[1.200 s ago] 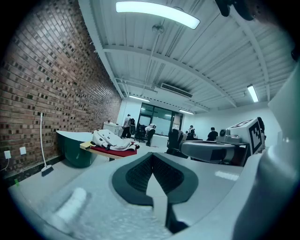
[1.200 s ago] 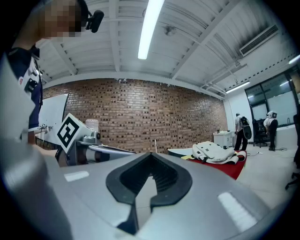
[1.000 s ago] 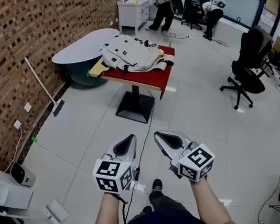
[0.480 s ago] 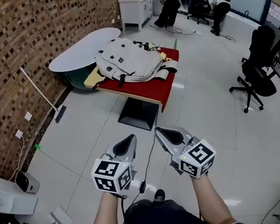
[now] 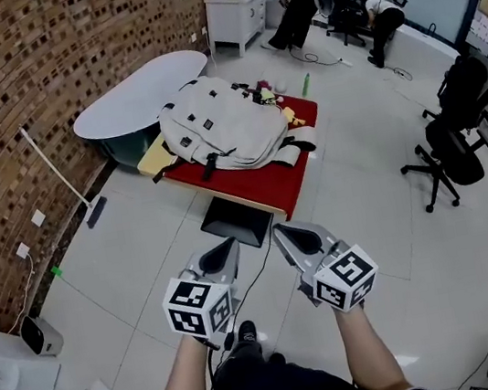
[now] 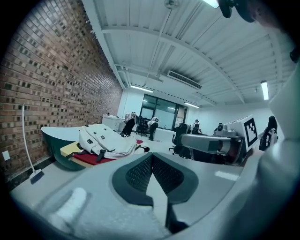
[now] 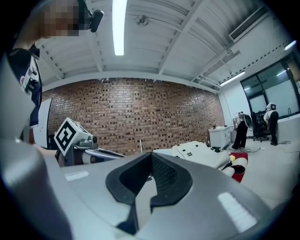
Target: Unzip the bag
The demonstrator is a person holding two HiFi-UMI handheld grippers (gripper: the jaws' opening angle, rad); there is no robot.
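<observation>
**Task not yet begun.** The bag [image 5: 224, 128], a pale grey backpack, is lying flat on the red-covered worktop [image 5: 292, 192] at the far side of the scene, with small items sitting just beside it on the right. The left gripper [image 5: 223, 247] and the right gripper [image 5: 288, 234] are hovering side by side over the floor [image 5: 141, 244] near the person, well apart from the bag and pointing toward it. In both, the jaws are pressing together and holding nothing. The zip is too small to read here. Apparently everything is remaining: reaching the worktop, gripping the pull and drawing it open.
</observation>
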